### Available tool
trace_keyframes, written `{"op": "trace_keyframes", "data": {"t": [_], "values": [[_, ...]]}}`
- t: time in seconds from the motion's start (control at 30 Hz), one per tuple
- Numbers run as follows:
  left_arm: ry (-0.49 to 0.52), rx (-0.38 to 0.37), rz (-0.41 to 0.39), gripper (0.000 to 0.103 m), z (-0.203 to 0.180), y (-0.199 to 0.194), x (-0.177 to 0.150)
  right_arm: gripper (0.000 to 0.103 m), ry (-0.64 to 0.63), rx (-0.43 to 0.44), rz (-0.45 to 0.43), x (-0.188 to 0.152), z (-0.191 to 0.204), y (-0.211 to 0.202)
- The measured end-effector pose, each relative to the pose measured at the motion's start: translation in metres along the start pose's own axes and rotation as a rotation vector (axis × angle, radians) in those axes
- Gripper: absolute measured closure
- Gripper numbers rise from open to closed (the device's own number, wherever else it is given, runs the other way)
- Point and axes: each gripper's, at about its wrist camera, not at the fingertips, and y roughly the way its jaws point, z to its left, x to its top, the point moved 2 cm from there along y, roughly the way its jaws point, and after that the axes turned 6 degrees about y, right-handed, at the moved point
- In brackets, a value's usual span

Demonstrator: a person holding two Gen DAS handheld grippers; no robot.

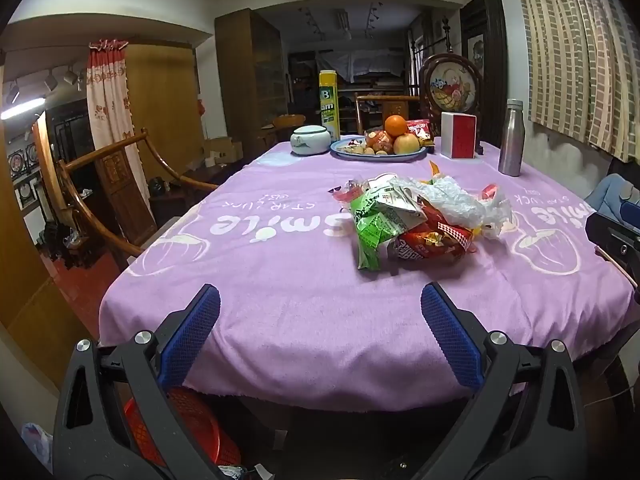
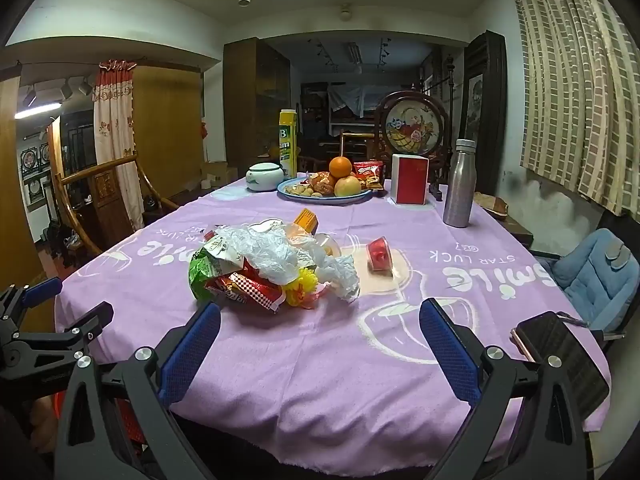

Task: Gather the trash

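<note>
Both grippers poised at the table edge, trash uncollected.

Lower left in the left wrist view, a red basket (image 1: 188, 424) shows under the table; the left gripper (image 1: 320, 336) gapes empty. Mid-frame, the trash pile (image 1: 420, 220) lies on the purple cloth (image 1: 280, 320). In the right view, the right gripper (image 2: 320, 344) likewise stands wide, nothing held; a red scrap (image 2: 379, 255) lies just right of the pile. Everything is left to do.

The red basket (image 1: 192, 428) (under the table) is mostly hidden by the tablecloth (image 1: 320, 340).
</note>
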Motion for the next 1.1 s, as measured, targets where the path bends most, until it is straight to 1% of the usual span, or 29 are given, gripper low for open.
{"op": "trace_keyframes", "data": {"t": [0.07, 0.53, 0.9, 1.1], "values": [[-0.002, 0.003, -0.013, 0.006, 0.0, -0.001, 0.0, 0.006, 0.002, 0.003, 0.002, -0.001, 0.001, 0.0], [-0.012, 0.002, -0.01, 0.006, -0.002, 0.007, -0.008, 0.006, 0.0, 0.006, 0.011, -0.004, 0.002, 0.002], [-0.02, 0.0, -0.014, 0.006, 0.001, 0.003, -0.005, 0.006, 0.003, 0.01, 0.019, -0.006, 0.002, 0.004], [0.006, 0.007, 0.022, 0.006, 0.0, 0.011, -0.009, 0.006, 0.003, 0.009, 0.021, -0.006, 0.002, 0.006]]}}
